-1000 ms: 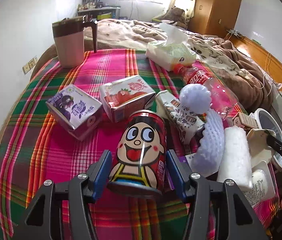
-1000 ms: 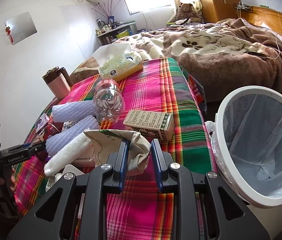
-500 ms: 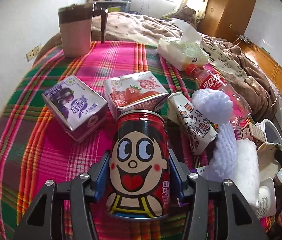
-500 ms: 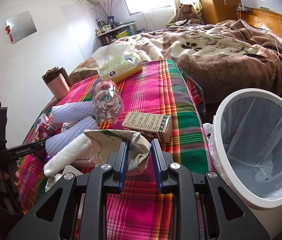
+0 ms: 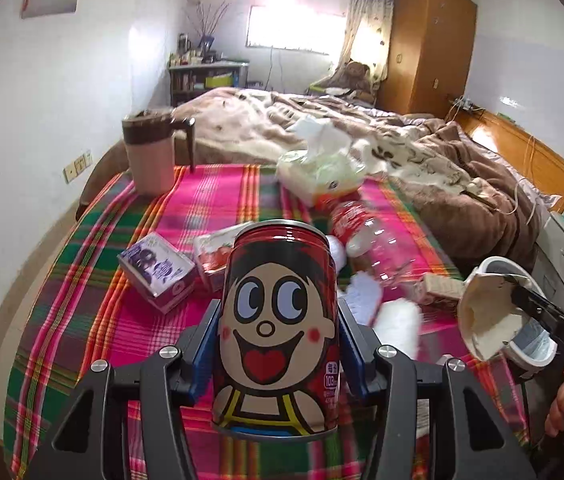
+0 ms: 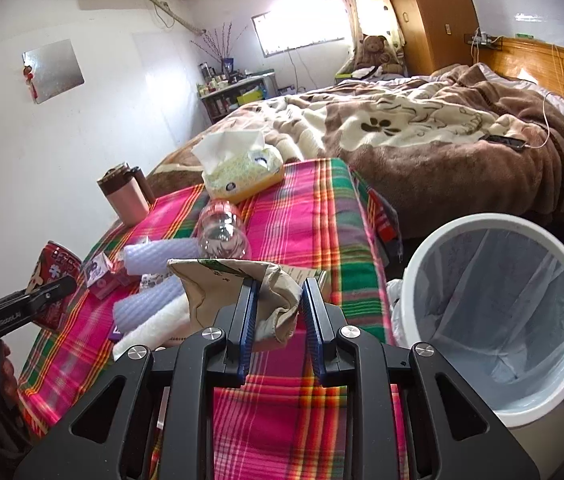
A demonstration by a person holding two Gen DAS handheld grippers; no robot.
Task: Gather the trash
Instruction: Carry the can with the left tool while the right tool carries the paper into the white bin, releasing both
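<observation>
My left gripper (image 5: 277,344) is shut on a red cartoon-face can (image 5: 277,320) and holds it upright above the plaid table; the can also shows in the right wrist view (image 6: 55,276). My right gripper (image 6: 277,304) is shut on a crumpled beige paper cup (image 6: 233,284), lifted off the table; the cup also shows in the left wrist view (image 5: 486,320). A white trash bin (image 6: 498,320) with a clear liner stands just right of the table, beside the right gripper.
On the plaid cloth (image 5: 209,196) lie a purple carton (image 5: 155,272), a strawberry carton (image 5: 213,256), a clear plastic bottle (image 6: 223,234), white foam sleeves (image 6: 153,260), a tissue pack (image 6: 241,172) and a pink mug (image 5: 149,160). A bed (image 6: 422,128) lies behind.
The left gripper has closed on the can and lifted it up off the table. The right gripper has risen slightly with the paper cup, nearer the bin.
</observation>
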